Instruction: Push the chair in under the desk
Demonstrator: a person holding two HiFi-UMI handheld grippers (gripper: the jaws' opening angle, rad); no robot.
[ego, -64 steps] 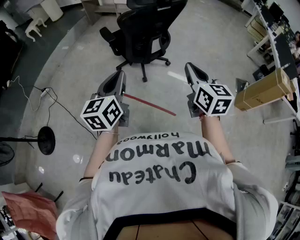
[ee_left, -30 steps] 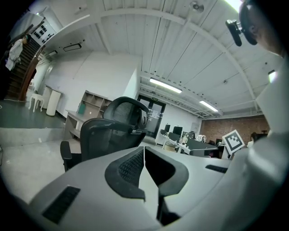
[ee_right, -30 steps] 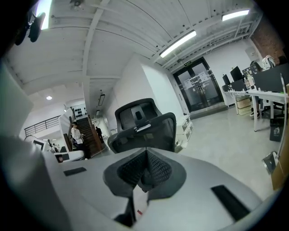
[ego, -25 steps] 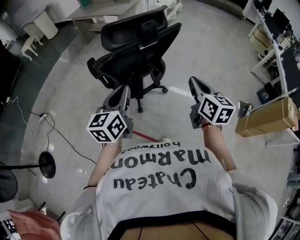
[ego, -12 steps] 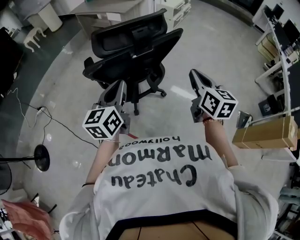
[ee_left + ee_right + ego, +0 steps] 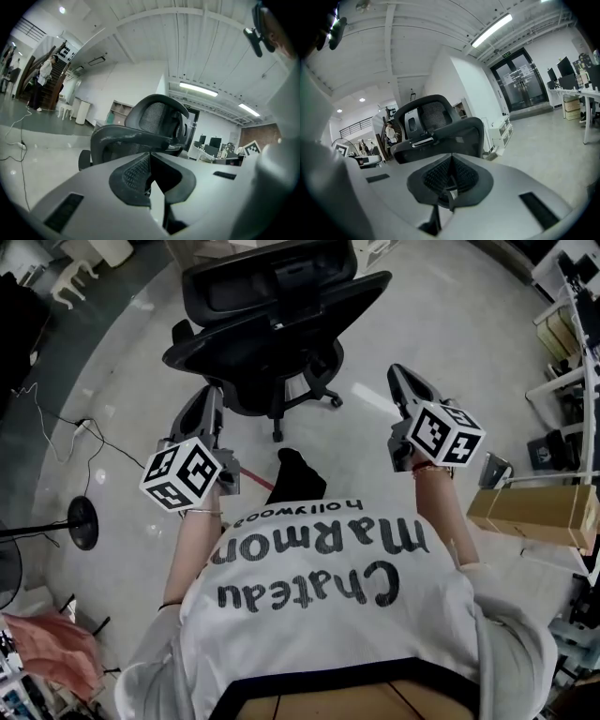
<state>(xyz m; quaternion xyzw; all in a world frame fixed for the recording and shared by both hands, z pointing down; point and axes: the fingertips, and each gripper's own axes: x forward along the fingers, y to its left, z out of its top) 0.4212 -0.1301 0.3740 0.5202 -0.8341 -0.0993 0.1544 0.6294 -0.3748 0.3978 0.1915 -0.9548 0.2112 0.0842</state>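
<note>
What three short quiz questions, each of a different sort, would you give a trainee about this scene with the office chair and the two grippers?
1. True or false: the fingers of the left gripper stand wide open.
2. Which thing is at the right edge of the head view? A. a long brown cardboard box. B. a red plastic bucket. C. a green sofa.
3. In a few words: what large thing do both gripper views show ahead of the fingers?
Key: 1. False: they are shut, with nothing between them. 2. A. 3. The black mesh office chair.
</note>
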